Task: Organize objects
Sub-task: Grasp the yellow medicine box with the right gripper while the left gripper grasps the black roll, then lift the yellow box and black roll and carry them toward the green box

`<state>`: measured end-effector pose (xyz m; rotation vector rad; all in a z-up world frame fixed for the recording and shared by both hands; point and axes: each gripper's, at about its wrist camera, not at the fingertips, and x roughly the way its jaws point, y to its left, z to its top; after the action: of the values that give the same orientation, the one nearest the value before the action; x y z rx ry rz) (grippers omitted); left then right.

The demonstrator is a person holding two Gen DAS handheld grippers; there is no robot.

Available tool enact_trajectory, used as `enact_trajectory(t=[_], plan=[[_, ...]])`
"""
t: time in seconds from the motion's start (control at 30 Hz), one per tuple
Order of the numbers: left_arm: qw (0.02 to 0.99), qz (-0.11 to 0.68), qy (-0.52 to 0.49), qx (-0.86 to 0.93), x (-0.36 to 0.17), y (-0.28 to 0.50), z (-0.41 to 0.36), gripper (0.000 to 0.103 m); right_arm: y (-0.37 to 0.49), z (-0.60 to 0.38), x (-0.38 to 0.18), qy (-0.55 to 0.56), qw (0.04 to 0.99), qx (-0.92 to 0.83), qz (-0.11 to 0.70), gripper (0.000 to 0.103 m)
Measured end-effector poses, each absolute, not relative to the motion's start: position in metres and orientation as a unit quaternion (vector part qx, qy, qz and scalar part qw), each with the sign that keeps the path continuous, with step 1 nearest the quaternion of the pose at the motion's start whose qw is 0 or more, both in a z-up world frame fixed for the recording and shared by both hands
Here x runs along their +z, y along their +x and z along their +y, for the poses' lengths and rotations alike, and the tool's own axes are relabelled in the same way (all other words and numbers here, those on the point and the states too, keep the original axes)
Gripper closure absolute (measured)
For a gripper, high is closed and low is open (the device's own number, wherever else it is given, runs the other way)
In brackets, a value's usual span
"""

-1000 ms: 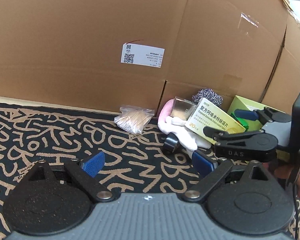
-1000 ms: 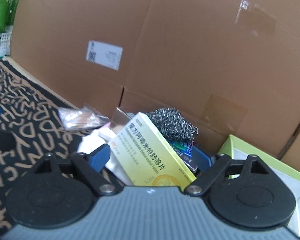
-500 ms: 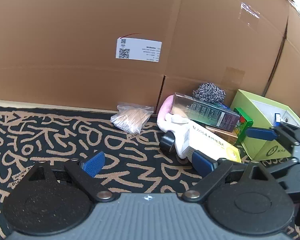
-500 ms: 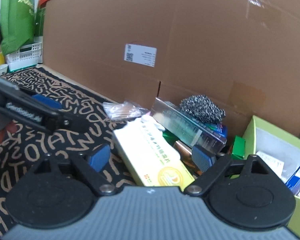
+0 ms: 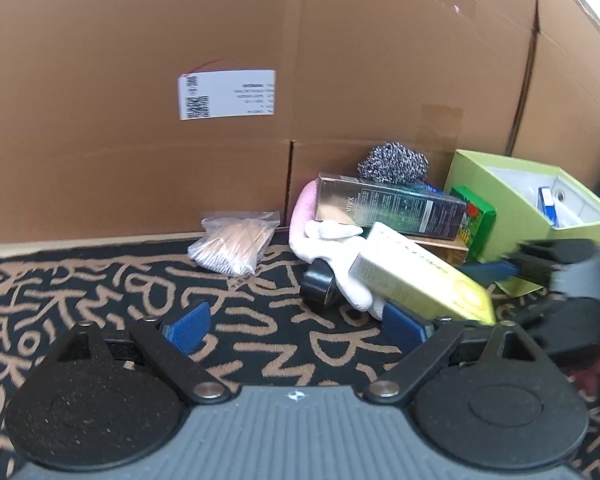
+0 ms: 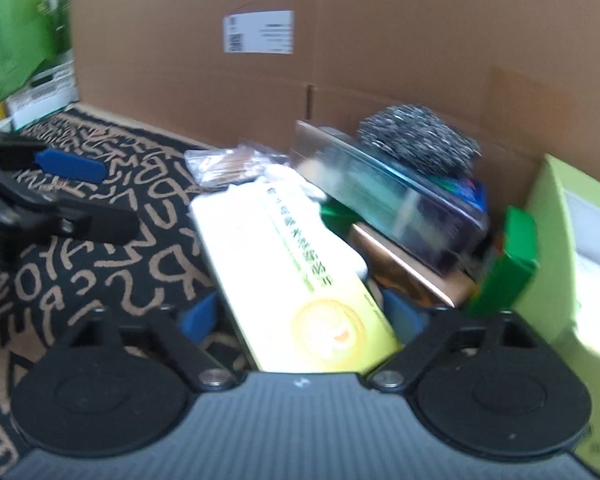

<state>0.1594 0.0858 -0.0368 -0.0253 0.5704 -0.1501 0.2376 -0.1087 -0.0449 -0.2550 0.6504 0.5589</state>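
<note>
A yellow medicine box (image 6: pixel 300 276) lies between the fingers of my right gripper (image 6: pixel 302 316); the blue pads stand beside its sides, and contact is not clear through the blur. The box also shows in the left wrist view (image 5: pixel 420 280), lying on a white cloth (image 5: pixel 340 248). My left gripper (image 5: pixel 296 322) is open and empty over the patterned rug (image 5: pixel 180 292), left of the pile. A dark long box (image 5: pixel 392 210), a steel scourer (image 5: pixel 392 162) and a small green box (image 5: pixel 474 220) sit behind.
A light green open box (image 5: pixel 520 196) stands at the right with a blue item inside. A bag of toothpicks (image 5: pixel 232 246) and a black cap (image 5: pixel 318 282) lie on the rug. A cardboard wall (image 5: pixel 220 40) closes the back.
My right gripper has pulled back and swung with the yellow box between its fingers; the box is now lower and nearer. The left view shifted a little left.
</note>
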Motion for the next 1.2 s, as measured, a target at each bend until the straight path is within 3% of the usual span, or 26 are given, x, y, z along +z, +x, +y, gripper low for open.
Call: enact_trajectory(t=[0.03,0.13,0.4,0.47,0.53,0.9,1.2], plan=[[0.956,0.283,-0.005,-0.076,-0.039,0.164,0.085,0.016,0.231,-0.111,-0.043,-0.121,0.904,0.257,0.319,0.030],[0.951,0.298,0.005,-0.088,-0.048,0.180,0.084,0.031,0.207,-0.121,-0.041,-0.106,0.908,0.225,0.336,0.032],[0.946,0.304,-0.013,-0.108,-0.061,0.206,0.073,0.041,0.154,-0.146,-0.040,-0.071,0.913,0.214,0.340,0.032],[0.944,0.312,-0.008,-0.110,-0.064,0.212,0.069,0.075,0.155,-0.148,-0.039,-0.063,0.913,0.215,0.341,0.032],[0.944,0.312,-0.011,-0.108,-0.064,0.213,0.071,0.080,0.157,-0.148,-0.038,-0.057,0.913,0.215,0.341,0.032],[0.931,0.332,-0.008,-0.151,-0.065,0.128,0.078,0.081,0.128,-0.141,-0.034,-0.059,0.911,0.221,0.344,0.034],[0.934,0.322,0.036,-0.152,-0.073,0.109,0.062,0.081,0.114,-0.133,-0.033,-0.053,0.907,0.237,0.343,0.028]])
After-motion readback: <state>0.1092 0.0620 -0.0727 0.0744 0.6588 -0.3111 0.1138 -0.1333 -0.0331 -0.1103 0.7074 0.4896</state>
